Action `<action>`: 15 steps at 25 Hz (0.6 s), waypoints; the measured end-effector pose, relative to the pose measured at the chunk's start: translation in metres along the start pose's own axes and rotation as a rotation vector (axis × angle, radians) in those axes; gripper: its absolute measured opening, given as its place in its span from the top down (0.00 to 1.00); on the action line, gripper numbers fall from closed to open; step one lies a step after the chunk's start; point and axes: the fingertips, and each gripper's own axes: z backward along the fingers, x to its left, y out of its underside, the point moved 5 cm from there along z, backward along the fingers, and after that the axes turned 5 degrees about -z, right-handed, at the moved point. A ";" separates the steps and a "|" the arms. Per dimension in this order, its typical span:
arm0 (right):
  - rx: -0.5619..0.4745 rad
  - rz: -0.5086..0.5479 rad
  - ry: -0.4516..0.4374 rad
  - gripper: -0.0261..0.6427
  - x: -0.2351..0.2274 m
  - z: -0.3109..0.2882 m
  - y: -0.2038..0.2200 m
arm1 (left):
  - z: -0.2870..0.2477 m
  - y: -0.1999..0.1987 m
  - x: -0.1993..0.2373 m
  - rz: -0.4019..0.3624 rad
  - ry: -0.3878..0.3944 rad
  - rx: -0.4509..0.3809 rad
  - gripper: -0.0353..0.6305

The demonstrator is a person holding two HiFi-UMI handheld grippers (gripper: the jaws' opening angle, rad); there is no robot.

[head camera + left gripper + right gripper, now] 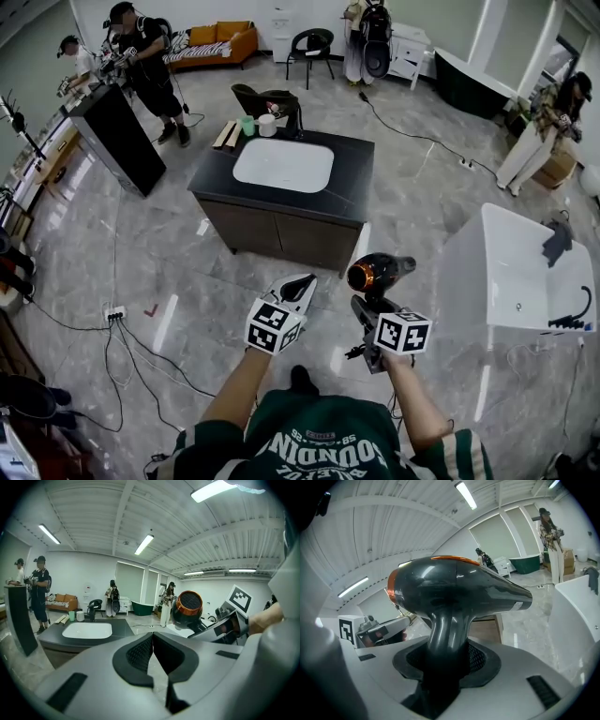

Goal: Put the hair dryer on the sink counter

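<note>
A dark grey hair dryer [378, 273] with an orange rear ring is held upright in the air by its handle, with my right gripper [370, 302] shut on it. In the right gripper view the hair dryer [454, 597] fills the middle and its handle sits between the pads. My left gripper [298, 286] is shut and holds nothing; its pads [140, 651] meet. The hair dryer [187, 609] shows to its right. The dark sink counter [349, 178] with a white basin [282, 164] stands ahead of both grippers, a few steps away.
Cups [257, 124] and a wooden piece [226, 135] sit at the counter's far left edge, next to a black faucet [281, 103]. A white bathtub [525, 267] stands to the right. Cables [131, 347] lie on the floor at left. People stand around a black cabinet [120, 136] at the far left.
</note>
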 end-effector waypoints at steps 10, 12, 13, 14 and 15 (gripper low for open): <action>-0.010 0.012 0.001 0.69 0.026 -0.045 -0.014 | 0.008 0.005 0.051 0.000 -0.002 -0.020 0.93; -0.012 0.007 -0.003 0.69 0.028 -0.053 -0.016 | 0.006 0.008 0.060 0.004 -0.005 -0.020 0.93; -0.012 0.007 -0.002 0.69 0.028 -0.056 -0.018 | 0.005 0.008 0.064 0.006 -0.006 -0.021 0.93; -0.011 0.010 0.001 0.69 0.028 -0.059 -0.020 | 0.003 0.009 0.067 0.008 -0.006 -0.021 0.93; -0.011 0.014 0.002 0.69 0.028 -0.062 -0.022 | 0.001 0.010 0.071 0.010 -0.006 -0.022 0.93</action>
